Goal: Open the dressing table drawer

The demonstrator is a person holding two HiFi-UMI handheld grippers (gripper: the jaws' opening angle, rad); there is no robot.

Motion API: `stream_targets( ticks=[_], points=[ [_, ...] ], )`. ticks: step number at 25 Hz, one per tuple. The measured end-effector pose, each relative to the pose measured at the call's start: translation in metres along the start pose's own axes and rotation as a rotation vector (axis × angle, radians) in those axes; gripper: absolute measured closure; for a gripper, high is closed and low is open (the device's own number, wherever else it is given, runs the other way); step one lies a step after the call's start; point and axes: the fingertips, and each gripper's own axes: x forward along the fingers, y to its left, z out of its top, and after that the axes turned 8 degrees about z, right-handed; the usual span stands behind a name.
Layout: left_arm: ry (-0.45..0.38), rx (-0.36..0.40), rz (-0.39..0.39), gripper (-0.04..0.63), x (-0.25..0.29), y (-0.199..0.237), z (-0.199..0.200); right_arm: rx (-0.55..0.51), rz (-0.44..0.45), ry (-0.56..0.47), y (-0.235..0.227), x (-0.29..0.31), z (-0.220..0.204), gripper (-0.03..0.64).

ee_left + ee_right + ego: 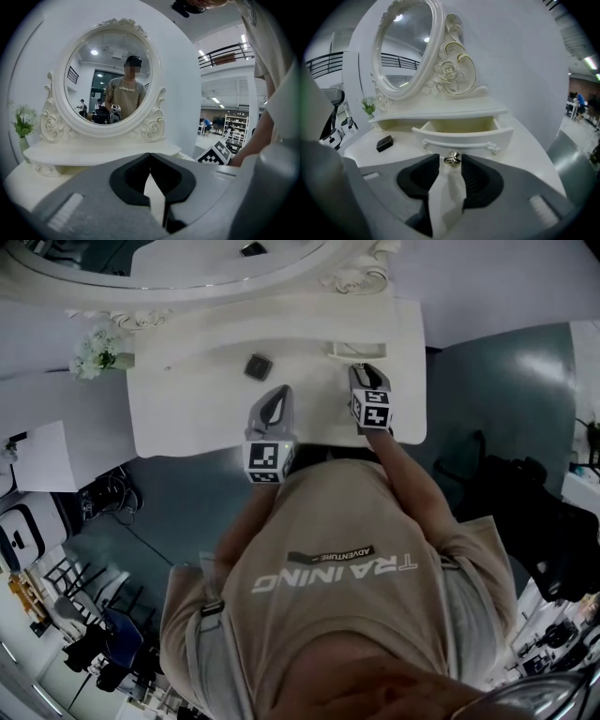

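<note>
Overall, the white dressing table (403,352) stands against a white wall, in a hall with a grey-green floor (506,381). Its tabletop (187,418) carries an oval mirror (110,79) in a carved frame. Beneath the mirror's shelf, the small drawer (461,136) stands pulled out, its pale interior showing. White flowers (94,351) sit at the tabletop's left end, and a small dark box (259,367) lies left of the drawer.

Right hand-held gripper (450,157): jaws spread, with the drawer's metal knob (452,160) between their tips, pads not pressing on it.

Left hand-held gripper (150,154): jaw tips pressed together, holding nothing, over the tabletop near its front edge.
</note>
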Motion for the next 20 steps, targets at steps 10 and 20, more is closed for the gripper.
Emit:
stream_targets(
  ticks=[10,20],
  points=[
    [-0.034,0.016,-0.032,0.588,0.006,-0.014,0.022,0.028,0.107,-0.043,-0.006,-0.079,0.027,0.466],
    [-0.103,0.111,-0.092,0.588,0.012,-0.033,0.079,-0.173,0.24,-0.203,0.018,-0.148,0.104,0.612]
  ],
)
